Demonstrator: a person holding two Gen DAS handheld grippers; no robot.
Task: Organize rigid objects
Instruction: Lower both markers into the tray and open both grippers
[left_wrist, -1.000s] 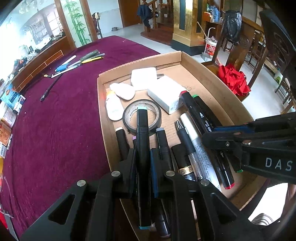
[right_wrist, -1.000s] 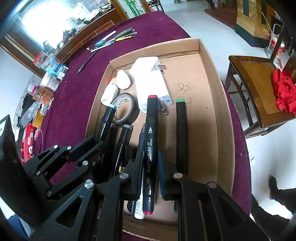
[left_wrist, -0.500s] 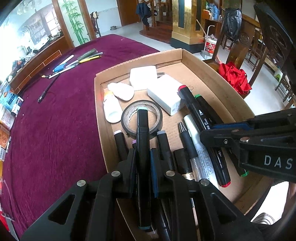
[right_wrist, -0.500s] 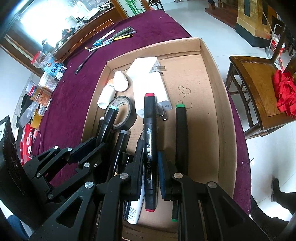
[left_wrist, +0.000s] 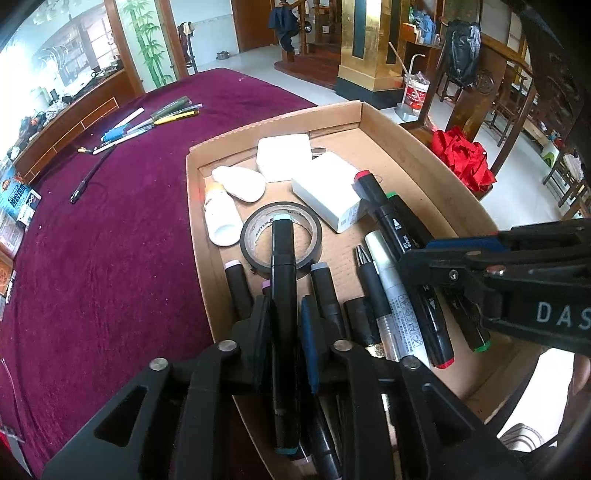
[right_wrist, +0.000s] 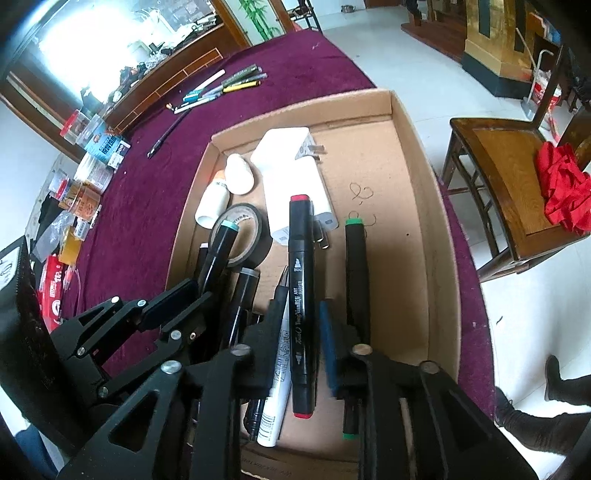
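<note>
Maroon-clothed surface (left_wrist: 110, 258) carrying cardboard tray (left_wrist: 424, 173) | left hand-held gripper (left_wrist: 284, 325) jaws opening around teal-capped marker (left_wrist: 283, 295), over tape roll (left_wrist: 255, 229) | right hand-held gripper (right_wrist: 301, 325) jaws opening around red-capped marker (right_wrist: 301, 280), in tray

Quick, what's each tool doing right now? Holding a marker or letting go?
Left tool: jaws opening, the teal-capped marker lies between them, released.
Right tool: jaws opening, the red-capped marker lies between them, released.
</note>
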